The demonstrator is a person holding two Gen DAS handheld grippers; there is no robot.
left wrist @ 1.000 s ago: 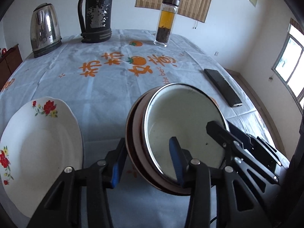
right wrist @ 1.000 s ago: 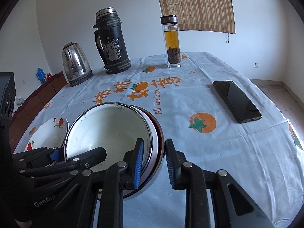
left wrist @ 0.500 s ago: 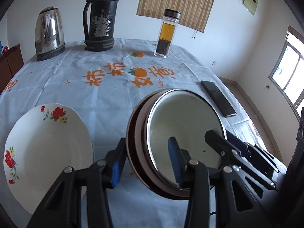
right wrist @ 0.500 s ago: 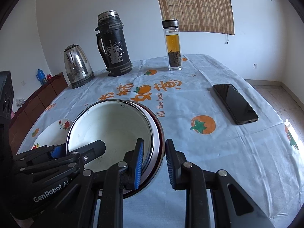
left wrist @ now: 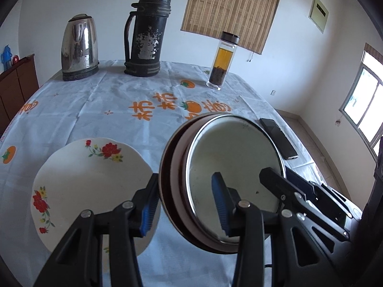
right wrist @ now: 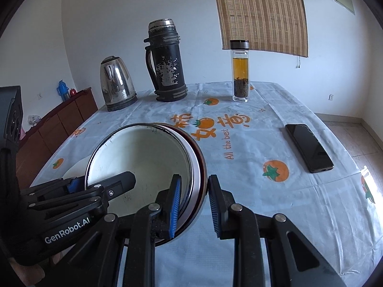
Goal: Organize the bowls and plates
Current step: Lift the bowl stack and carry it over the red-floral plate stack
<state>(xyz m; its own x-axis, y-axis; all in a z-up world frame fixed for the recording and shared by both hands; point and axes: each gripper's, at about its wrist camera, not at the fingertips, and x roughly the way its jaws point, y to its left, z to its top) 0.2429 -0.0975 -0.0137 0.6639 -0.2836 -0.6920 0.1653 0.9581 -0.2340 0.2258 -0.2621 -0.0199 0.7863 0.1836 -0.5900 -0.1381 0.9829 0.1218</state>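
A stack of nested bowls (left wrist: 229, 177), a white enamel one inside a white and a dark brown one, hangs above the table. My left gripper (left wrist: 185, 205) is shut on the stack's left rim, one finger inside and one outside. My right gripper (right wrist: 194, 205) is shut on its right rim (right wrist: 191, 167) the same way. A white plate with red flowers (left wrist: 91, 191) lies on the tablecloth to the left of the stack, below my left gripper; only its edge (right wrist: 74, 169) shows in the right wrist view.
A steel kettle (left wrist: 79, 47), a black thermos (left wrist: 146, 35) and a glass tea bottle (left wrist: 222, 62) stand at the far side of the table. A black phone (right wrist: 308, 147) lies to the right. The table edge drops off at right.
Both grippers have lifted the bowl stack higher, and it has shifted toward the flowered plate. The grips have not changed.
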